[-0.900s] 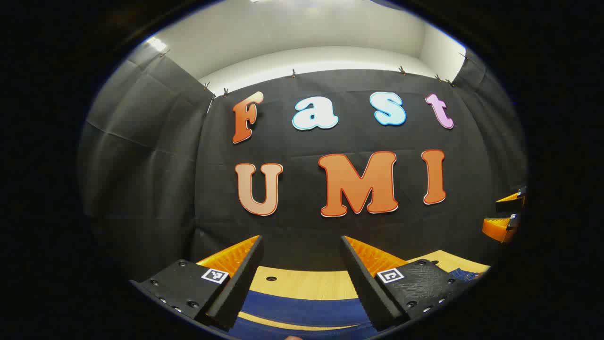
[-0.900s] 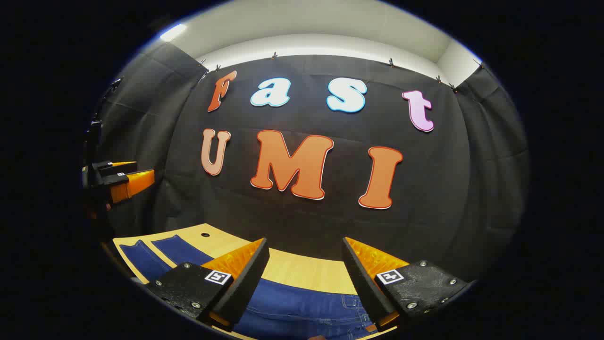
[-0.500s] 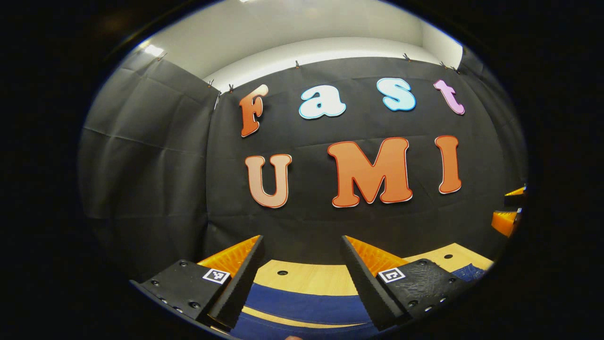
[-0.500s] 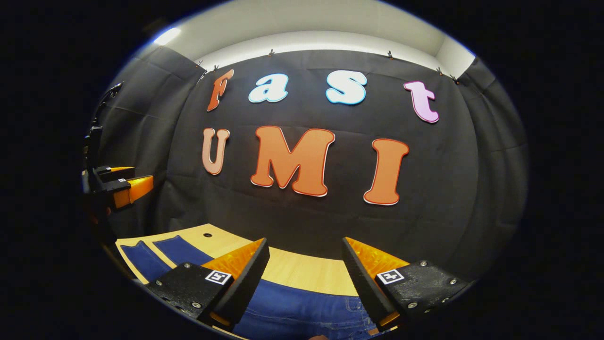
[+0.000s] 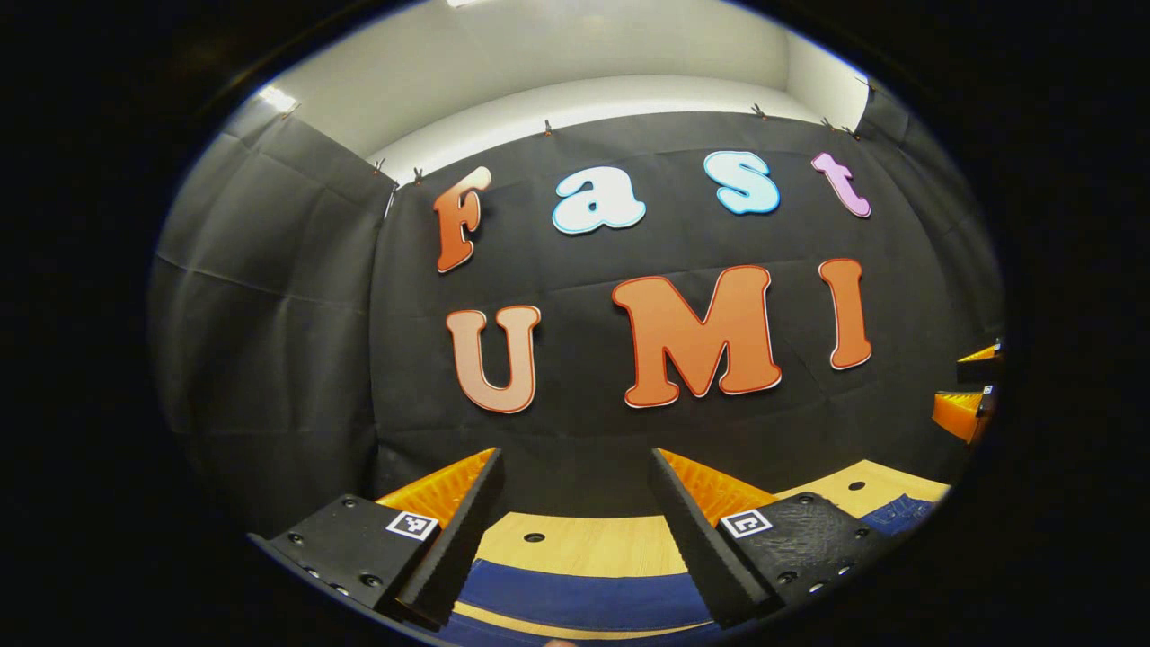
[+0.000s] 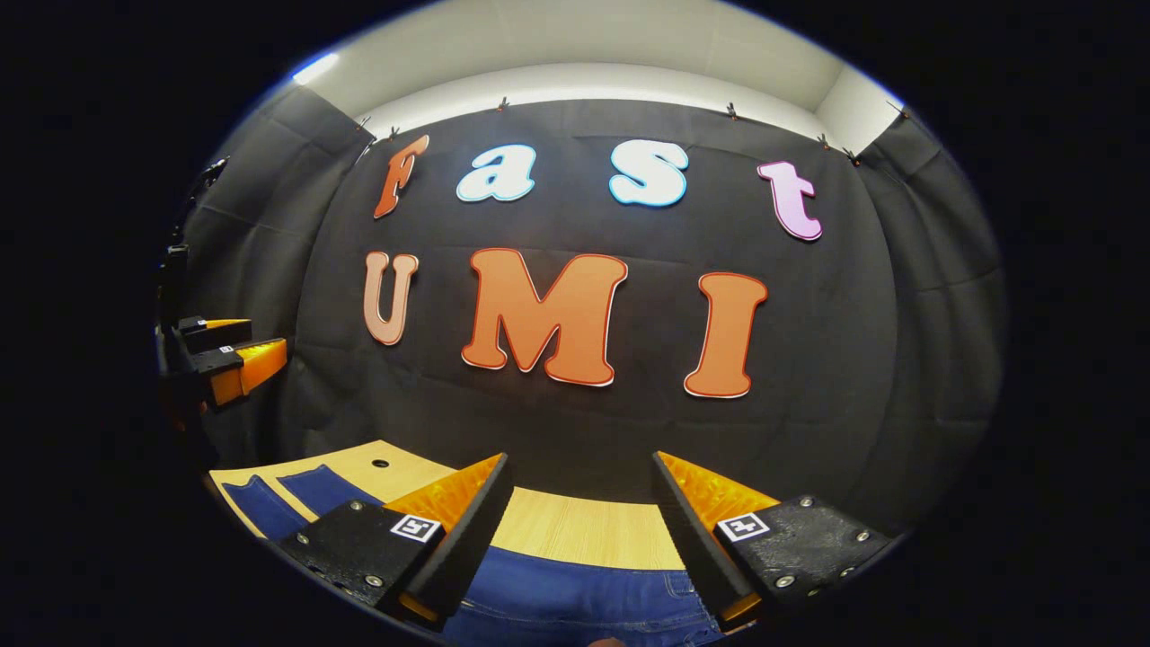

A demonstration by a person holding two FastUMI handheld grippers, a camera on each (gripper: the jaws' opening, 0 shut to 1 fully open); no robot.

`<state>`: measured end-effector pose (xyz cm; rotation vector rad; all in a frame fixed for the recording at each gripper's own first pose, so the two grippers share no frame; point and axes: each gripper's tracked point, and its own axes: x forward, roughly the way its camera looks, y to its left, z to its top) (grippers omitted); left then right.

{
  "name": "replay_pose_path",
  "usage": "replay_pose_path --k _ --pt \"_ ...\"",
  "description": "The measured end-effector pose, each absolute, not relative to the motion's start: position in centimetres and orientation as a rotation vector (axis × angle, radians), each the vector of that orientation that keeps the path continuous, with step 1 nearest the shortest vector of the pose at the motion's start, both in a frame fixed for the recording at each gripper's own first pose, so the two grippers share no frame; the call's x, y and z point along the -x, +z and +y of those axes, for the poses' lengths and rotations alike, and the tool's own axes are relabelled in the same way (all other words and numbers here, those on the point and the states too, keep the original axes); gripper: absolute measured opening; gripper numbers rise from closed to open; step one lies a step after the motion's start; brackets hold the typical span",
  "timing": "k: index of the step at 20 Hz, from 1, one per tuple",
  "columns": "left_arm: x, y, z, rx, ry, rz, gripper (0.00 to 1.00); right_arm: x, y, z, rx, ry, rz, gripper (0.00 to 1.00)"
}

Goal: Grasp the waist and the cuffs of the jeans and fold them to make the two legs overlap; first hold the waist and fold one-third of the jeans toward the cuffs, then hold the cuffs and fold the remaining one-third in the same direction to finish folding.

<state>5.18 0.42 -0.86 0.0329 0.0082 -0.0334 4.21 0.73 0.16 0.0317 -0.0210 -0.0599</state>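
We hold the left hand-held gripper (image 5: 575,503) and right hand-held gripper (image 6: 582,508) spread above the jeans (image 6: 575,593) lying flat on the desk (image 6: 584,530); we should lower both squarely onto waist and cuffs before pinching.

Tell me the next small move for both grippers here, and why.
Probably lower both toward the jeans. The left gripper and right gripper both stand open, aimed at the booth wall, with the denim flat on the wooden table below their fingers. The right faces the waist end, the left the leg end; neither has fabric between its fingers.
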Motion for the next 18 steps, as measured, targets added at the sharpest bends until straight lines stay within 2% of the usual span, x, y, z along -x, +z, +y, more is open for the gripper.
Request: replay_pose_path --k 5,10,13,16,18 --pt "-6.0 -1.7 1.3 -0.009 -0.062 0.018 0.98 -4.2 0.3 2.1 -0.034 -0.082 -0.004 0.96" --pt "-6.9 -2.3 4.2 -0.025 -0.032 0.032 1.0 -4.2 0.2 0.8 -0.014 -0.134 0.012 0.96" --pt "-7.3 -2.6 3.1 -0.022 -0.067 0.03 0.98 -4.4 -0.4 1.0 -0.011 -0.142 0.028 0.96" --pt "-7.4 -5.5 4.0 0.009 -0.089 0.111 0.98 -4.6 -1.8 0.7 -0.012 -0.152 0.061 0.96" --pt "-7.4 -8.1 5.9 0.036 -0.055 0.187 1.0 -4.5 -4.0 0.6 -0.057 -0.154 0.123 0.96"
